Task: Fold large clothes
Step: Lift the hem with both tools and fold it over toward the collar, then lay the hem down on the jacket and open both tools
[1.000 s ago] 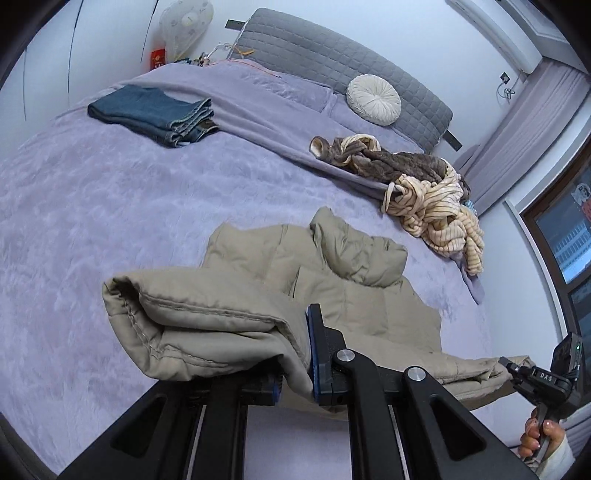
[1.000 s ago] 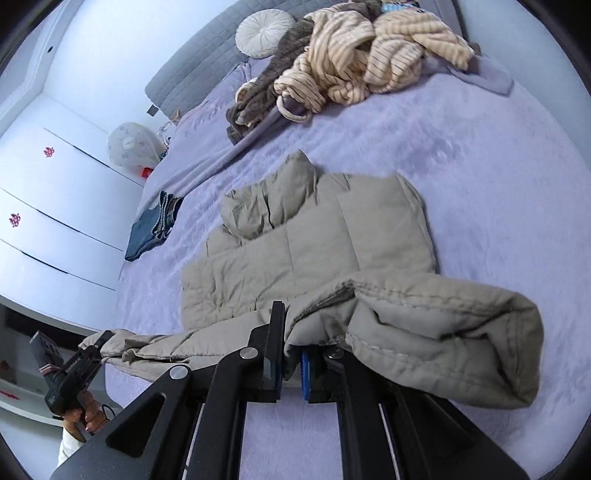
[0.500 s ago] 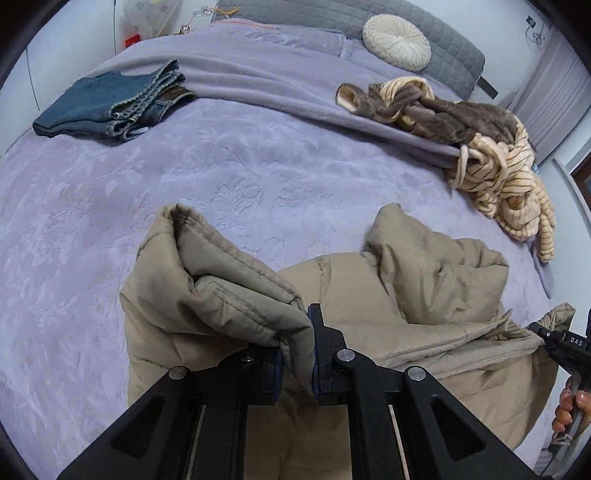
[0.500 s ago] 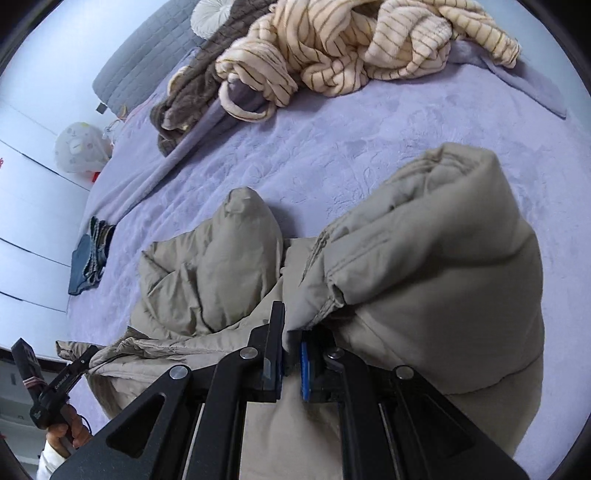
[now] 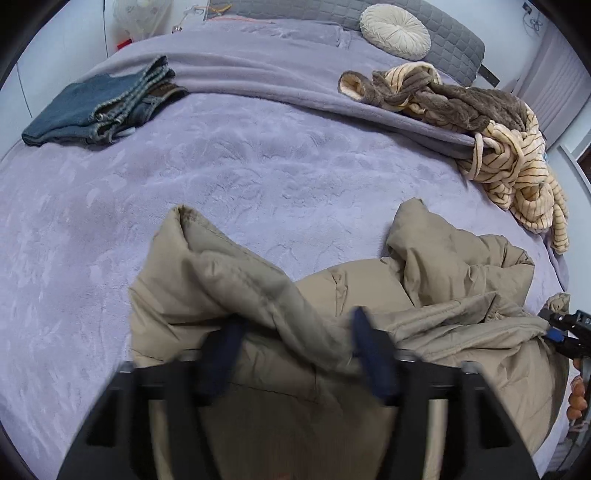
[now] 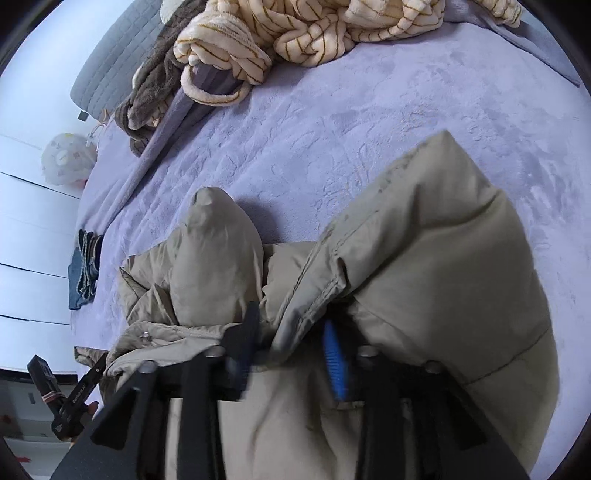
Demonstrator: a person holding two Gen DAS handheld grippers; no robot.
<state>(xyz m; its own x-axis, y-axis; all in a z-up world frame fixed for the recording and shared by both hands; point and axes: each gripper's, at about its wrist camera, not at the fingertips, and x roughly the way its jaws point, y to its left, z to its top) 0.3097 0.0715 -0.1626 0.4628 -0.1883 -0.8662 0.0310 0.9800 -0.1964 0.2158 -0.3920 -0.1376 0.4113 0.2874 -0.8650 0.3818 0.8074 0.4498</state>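
A beige padded jacket (image 5: 369,291) lies folded over on the purple bed (image 5: 258,177); it also fills the lower right wrist view (image 6: 424,266). My left gripper (image 5: 295,354) is open, its blue pads apart, with a fold of the jacket's hem lying loose between them. My right gripper (image 6: 291,350) is open too, its jaws spread around another fold of the hem. The jacket's hood (image 6: 214,258) sticks up left of the right gripper. Each gripper shows at the edge of the other's view, the right one (image 5: 565,332) and the left one (image 6: 74,398).
Folded blue jeans (image 5: 99,107) lie at the far left of the bed. A heap of striped cream and brown clothes (image 5: 480,122) lies at the far right. A round white cushion (image 5: 395,27) leans on the grey headboard (image 5: 454,40).
Both grippers carried the jacket's bottom hem forward over its body, then opened. The hem has slipped free and rests on the jacket.
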